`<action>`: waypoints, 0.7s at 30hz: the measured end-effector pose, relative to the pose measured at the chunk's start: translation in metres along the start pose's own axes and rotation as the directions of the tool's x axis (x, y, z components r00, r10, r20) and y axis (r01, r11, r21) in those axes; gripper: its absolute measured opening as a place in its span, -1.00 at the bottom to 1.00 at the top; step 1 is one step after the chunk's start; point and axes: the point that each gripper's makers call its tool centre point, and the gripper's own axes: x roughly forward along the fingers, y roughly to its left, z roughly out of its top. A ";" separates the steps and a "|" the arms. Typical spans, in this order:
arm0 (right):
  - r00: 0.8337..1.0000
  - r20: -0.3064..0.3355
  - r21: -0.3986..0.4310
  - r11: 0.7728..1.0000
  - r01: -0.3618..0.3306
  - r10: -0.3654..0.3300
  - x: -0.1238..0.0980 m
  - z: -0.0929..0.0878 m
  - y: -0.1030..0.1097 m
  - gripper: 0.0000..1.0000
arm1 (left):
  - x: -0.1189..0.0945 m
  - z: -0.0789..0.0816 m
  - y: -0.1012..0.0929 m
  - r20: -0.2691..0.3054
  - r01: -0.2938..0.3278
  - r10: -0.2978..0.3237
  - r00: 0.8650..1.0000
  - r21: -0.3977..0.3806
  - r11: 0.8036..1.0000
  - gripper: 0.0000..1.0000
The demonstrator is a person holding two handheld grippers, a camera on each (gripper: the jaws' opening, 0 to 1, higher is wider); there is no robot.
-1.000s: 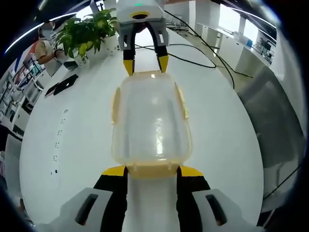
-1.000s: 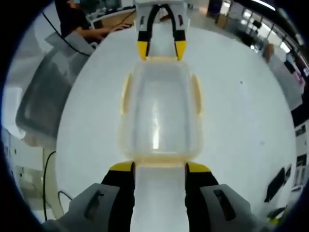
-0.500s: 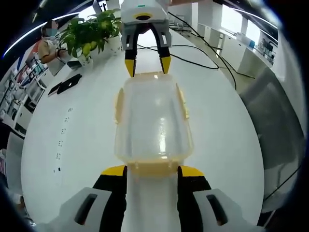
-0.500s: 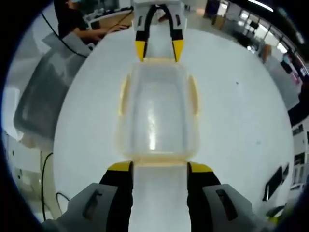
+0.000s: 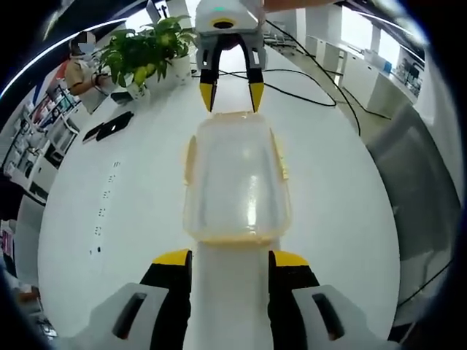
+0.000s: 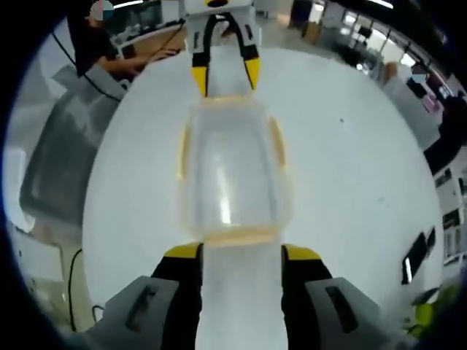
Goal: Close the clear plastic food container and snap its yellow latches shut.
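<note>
Sitting lengthwise between the two tools on the white table [image 5: 109, 219], the clear plastic food container [image 5: 237, 179] now has a bare strip of tabletop between its near end and each set of jaws, where half a second ago those ends lay right at the yellow tips; both tools have drawn back a little. The left hand-held gripper [image 5: 231, 259] is spread wide and grasps nothing, and so is the right hand-held gripper [image 6: 241, 253], which also appears in the left gripper view at the box's far end [image 5: 232, 93]. That retreat suggests the end latches have just been pressed, though the blur leaves it unclear whether they are fully snapped. The box is a rounded rectangle of glossy, see-through plastic with a soft highlight down its lid, trimmed in pale yellow; yellow latches [image 5: 279, 157] run along its long sides and appear to lie flat. A leafy potted plant [image 5: 146, 51] stands well beyond it.
</note>
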 end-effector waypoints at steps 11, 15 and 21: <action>0.992 0.093 0.186 0.980 0.070 -0.089 -0.011 -0.003 0.007 -0.28 | -0.008 -0.002 0.000 0.046 -0.076 0.090 0.995 -0.238 0.968 -0.29; 0.988 0.101 0.234 0.968 0.094 -0.120 -0.014 -0.006 0.008 -0.28 | -0.010 -0.005 -0.003 0.057 -0.096 0.123 0.991 -0.339 0.936 -0.29; 0.983 0.112 0.291 0.951 0.108 -0.146 -0.015 -0.007 0.009 -0.30 | -0.011 -0.016 -0.008 0.012 -0.127 0.141 0.990 -0.370 0.920 -0.31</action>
